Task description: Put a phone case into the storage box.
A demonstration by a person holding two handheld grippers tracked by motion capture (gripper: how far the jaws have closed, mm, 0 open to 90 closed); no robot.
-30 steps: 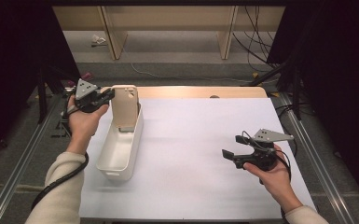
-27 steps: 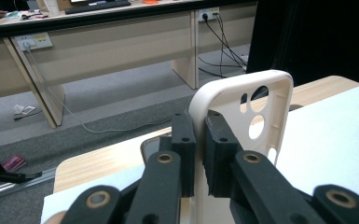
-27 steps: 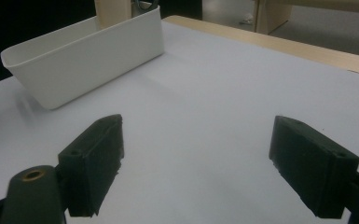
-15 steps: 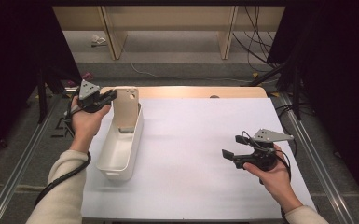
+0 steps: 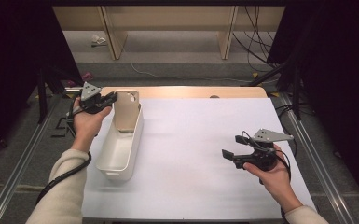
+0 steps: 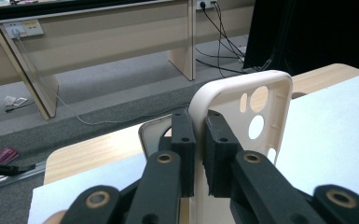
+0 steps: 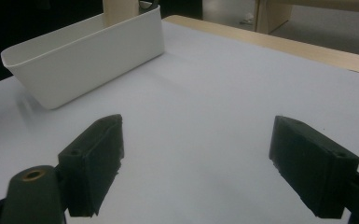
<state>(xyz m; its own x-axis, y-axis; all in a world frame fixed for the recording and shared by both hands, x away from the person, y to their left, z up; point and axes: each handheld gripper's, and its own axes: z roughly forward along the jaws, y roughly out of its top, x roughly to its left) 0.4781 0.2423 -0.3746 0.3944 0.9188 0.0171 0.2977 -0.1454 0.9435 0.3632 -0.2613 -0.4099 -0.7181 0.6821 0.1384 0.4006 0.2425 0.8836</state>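
Beige phone case (image 5: 126, 109), soft plastic with round camera cut-outs near its top, standing upright at the far end of a white bin (image 5: 120, 149); in the left gripper view the same phone case (image 6: 242, 116) rises between the two black jaws, its rim edge pinched by their pads. Left hand-held gripper (image 5: 108, 98), black with a grey three-cornered plate on top, held in the person's left hand (image 5: 87, 122) just left of the bin's far end, jaws clamped together on the case's left edge; left hand-held gripper (image 6: 199, 156) shows both pads pressing that edge from either side. White bin, long and narrow with rounded corners, resting on the white sheet (image 5: 200, 154) that covers the bench (image 5: 186, 92), toward its left side; whether the case's lower end touches the bin floor cannot be told. Right hand-held gripper (image 5: 231, 147), same make, held in the person's right hand (image 5: 272, 175) low over the right part of the sheet, well apart from the bin, jaws standing wide apart with nothing between them; right hand-held gripper (image 7: 196, 163) looks across the bare sheet toward the bin (image 7: 88, 51). Bench edge of pale wood showing beyond the sheet. Cream sleeve (image 5: 63, 186) on the left forearm, with a black cable trailing beside it
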